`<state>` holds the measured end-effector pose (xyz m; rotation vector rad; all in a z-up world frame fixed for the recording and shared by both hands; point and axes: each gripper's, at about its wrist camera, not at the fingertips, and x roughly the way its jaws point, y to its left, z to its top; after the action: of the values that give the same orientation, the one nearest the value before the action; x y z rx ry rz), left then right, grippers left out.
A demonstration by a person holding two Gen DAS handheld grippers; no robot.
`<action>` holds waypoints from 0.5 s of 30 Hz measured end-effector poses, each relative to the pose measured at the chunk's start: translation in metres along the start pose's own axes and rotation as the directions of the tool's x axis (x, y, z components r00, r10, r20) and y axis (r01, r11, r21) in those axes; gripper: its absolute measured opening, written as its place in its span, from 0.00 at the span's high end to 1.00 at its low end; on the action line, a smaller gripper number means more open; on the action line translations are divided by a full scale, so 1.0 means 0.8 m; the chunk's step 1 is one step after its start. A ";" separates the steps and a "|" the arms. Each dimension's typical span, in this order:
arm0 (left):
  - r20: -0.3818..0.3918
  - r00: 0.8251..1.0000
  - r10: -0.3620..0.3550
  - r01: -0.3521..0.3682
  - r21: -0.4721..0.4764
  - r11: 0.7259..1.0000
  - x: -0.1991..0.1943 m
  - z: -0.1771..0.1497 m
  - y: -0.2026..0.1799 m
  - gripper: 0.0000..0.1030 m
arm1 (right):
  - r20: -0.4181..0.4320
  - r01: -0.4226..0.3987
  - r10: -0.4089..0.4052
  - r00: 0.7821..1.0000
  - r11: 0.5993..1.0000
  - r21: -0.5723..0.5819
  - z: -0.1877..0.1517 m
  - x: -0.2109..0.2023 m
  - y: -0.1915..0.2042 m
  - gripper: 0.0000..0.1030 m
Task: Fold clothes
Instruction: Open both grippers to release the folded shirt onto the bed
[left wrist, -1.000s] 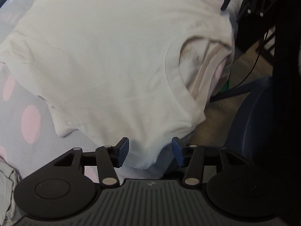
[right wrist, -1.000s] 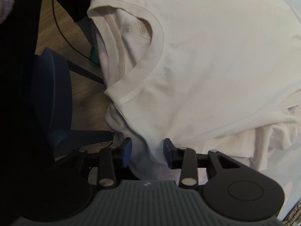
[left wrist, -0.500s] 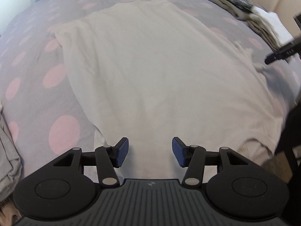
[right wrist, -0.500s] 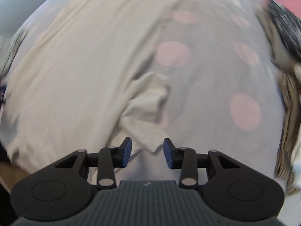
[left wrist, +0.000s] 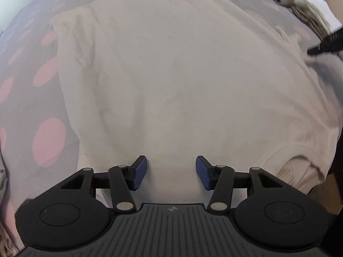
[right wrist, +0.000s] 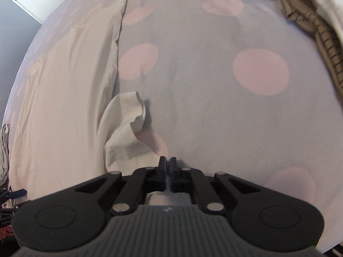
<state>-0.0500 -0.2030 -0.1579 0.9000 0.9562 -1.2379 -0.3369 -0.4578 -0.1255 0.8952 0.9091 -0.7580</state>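
A cream T-shirt point(left wrist: 182, 81) lies spread flat on the bed; its collar point(left wrist: 300, 167) is near the bed's edge at lower right. My left gripper point(left wrist: 171, 172) is open and empty, its jaws just above the shirt's near shoulder area. In the right wrist view the same shirt point(right wrist: 64, 90) lies at the left, with its crumpled sleeve point(right wrist: 126, 128) sticking out. My right gripper point(right wrist: 167, 167) is shut at the sleeve's lower edge; whether cloth is pinched between the jaws is hidden. The right gripper's tip shows in the left wrist view point(left wrist: 325, 45) at the far right.
The bed has a grey cover with pink dots point(right wrist: 214, 68). A pile of striped and white clothes point(right wrist: 317, 21) lies at the far right, also in the left wrist view point(left wrist: 300, 0). More cloth point(right wrist: 4, 137) sits at the left edge. The floor point(left wrist: 328, 197) lies beyond the bed's edge.
Both grippers swung from the collar side to look along the shirt. My right gripper moved down to the sleeve and closed. My left gripper stayed open and shifted closer over the shirt.
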 end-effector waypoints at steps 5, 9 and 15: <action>-0.004 1.000 0.015 -0.015 0.028 1.000 0.001 -0.003 -0.005 0.53 | 0.107 0.174 -0.177 0.978 0.984 0.036 -0.004 -0.050 -0.012 0.98; -0.006 1.000 0.010 -0.009 0.023 1.000 0.001 -0.004 -0.003 0.53 | 0.089 0.251 -0.262 0.961 0.961 0.111 -0.006 -0.070 -0.046 0.98; 0.009 1.000 -0.005 0.005 0.011 1.000 -0.005 -0.007 0.001 0.53 | 0.043 0.267 -0.272 0.961 0.958 0.102 -0.007 -0.048 -0.065 0.97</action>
<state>-0.0498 -0.1967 -0.1561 0.9004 0.9460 -1.2518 -0.3988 -0.4682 -0.1092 0.8373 0.9623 -1.0644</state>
